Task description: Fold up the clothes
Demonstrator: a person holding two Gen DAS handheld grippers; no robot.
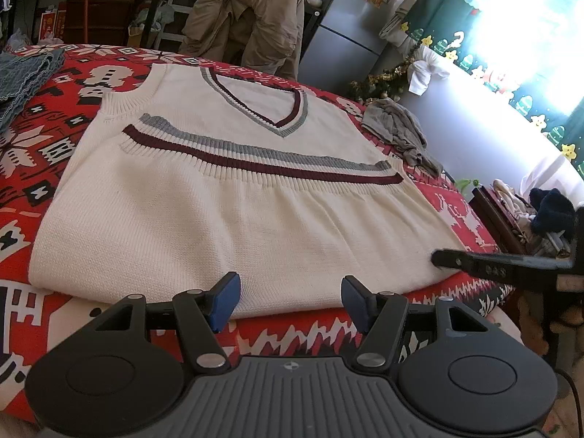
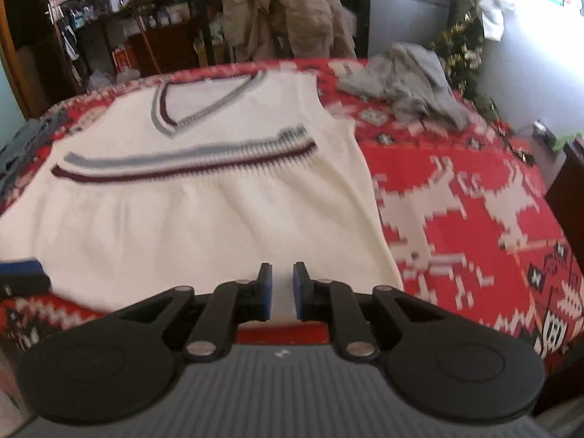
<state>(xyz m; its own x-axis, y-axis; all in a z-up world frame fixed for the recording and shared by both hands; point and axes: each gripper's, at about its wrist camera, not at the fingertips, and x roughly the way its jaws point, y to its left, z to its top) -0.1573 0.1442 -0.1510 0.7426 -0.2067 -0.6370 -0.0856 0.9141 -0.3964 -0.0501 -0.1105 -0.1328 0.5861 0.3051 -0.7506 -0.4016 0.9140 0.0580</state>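
A white knit vest point(image 1: 219, 226) with grey and maroon stripes lies flat on the red patterned tablecloth point(image 2: 474, 219), its striped hem folded up across the chest. My left gripper point(image 1: 290, 284) is open at the vest's near folded edge, with its blue pads on either side of a stretch of white knit. In the right wrist view, my right gripper point(image 2: 281, 273) has its fingers drawn close, and white knit from the vest point(image 2: 182, 219) fills the narrow gap. From the left wrist view, the right gripper point(image 1: 443, 260) rests at the vest's near right corner.
A crumpled grey garment point(image 2: 412, 80) lies at the table's far right. A blue knit piece point(image 1: 25, 73) sits at the far left. Behind the table stands a chair draped with a beige jacket point(image 1: 252, 18). A dark box of items point(image 1: 511, 219) stands off the right edge.
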